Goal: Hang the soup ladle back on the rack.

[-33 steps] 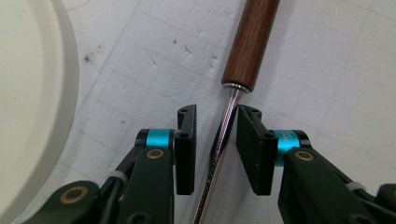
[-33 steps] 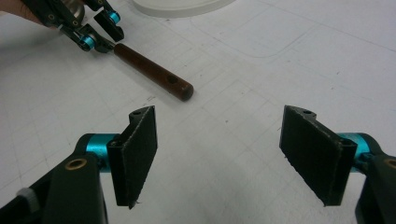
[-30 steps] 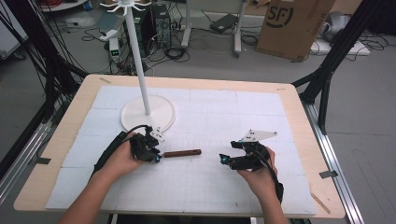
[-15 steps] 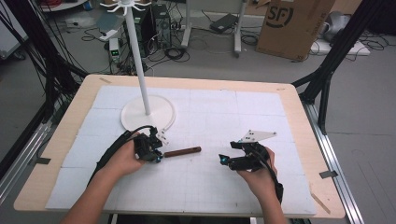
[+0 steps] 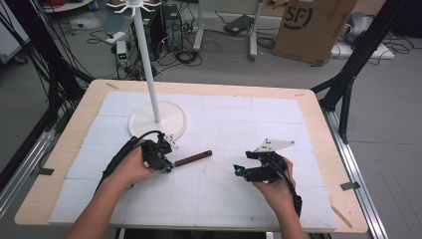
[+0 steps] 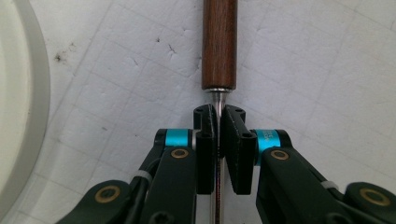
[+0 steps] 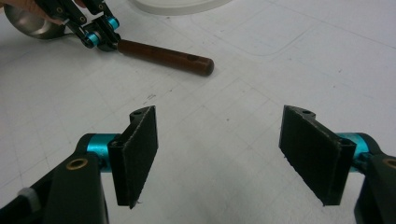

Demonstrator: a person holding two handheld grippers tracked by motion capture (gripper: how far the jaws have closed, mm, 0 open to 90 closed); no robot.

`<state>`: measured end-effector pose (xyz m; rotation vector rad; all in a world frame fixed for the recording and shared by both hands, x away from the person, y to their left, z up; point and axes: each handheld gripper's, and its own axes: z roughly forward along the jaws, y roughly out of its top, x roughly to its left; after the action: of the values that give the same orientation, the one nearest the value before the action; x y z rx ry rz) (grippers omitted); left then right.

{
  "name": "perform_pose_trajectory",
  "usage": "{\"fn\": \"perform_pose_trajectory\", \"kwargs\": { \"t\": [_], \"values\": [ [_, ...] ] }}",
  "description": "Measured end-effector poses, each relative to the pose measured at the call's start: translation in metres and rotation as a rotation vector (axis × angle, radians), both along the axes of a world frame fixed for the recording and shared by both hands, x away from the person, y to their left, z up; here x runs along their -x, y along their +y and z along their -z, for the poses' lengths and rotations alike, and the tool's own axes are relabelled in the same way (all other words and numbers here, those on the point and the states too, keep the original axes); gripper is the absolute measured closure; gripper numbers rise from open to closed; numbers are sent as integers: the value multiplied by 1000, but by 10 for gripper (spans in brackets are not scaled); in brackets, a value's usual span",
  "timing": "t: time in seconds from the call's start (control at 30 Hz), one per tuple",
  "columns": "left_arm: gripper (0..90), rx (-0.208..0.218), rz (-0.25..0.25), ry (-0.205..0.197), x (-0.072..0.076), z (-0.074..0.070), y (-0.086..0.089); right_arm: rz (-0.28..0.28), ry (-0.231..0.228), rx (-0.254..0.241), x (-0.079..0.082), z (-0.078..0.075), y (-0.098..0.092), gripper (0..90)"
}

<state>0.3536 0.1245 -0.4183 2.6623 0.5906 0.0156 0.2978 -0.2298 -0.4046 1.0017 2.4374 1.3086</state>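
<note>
High view: a utensil with a brown wooden handle (image 5: 193, 158) lies on the white gridded mat (image 5: 239, 199) at lower centre of the frame, just below the round base of a white stand (image 5: 158, 119) whose pole rises toward the upper left. The left gripper (image 5: 168, 166), held in a hand entering from the bottom left, meets the handle's near end. In the left gripper view, its black jaws are clenched on the thin metal shank (image 6: 217, 105) that emerges from the wooden handle (image 6: 219, 42), the handle running straight up to the top edge; part of the stand's white base (image 6: 18, 102) curves along the left edge. The right gripper (image 5: 239, 172) sits at lower right of centre in the high view, well apart from the utensil, resting low over the mat. The right gripper view shows its jaws spread wide with bare mat between them, and, in the upper left, the left gripper (image 7: 100, 37) grasping the utensil, with a rounded metal bowl (image 7: 28, 25) behind it. A cardboard box (image 5: 318, 25) stands on the floor at upper right.
</note>
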Motion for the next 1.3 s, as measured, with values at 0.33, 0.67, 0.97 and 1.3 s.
{"fn": "perform_pose_trajectory", "kwargs": {
  "t": [0.33, 0.67, 0.97, 1.3],
  "values": [
    [846, 12, -2, -39, 7, -4, 2, -2, 5, 26, -1, 2, 2, 273],
    [845, 198, -79, -211, 27, -43, 34, -3, 1, 9, 0, 1, 0, 272],
    [846, 344, -145, -252, 36, -59, 65, -1, -6, 6, 0, 0, 0, 272],
    [846, 436, -158, -254, 40, -66, 80, 2, -4, 2, 0, 0, -1, 272]
  ]
}}
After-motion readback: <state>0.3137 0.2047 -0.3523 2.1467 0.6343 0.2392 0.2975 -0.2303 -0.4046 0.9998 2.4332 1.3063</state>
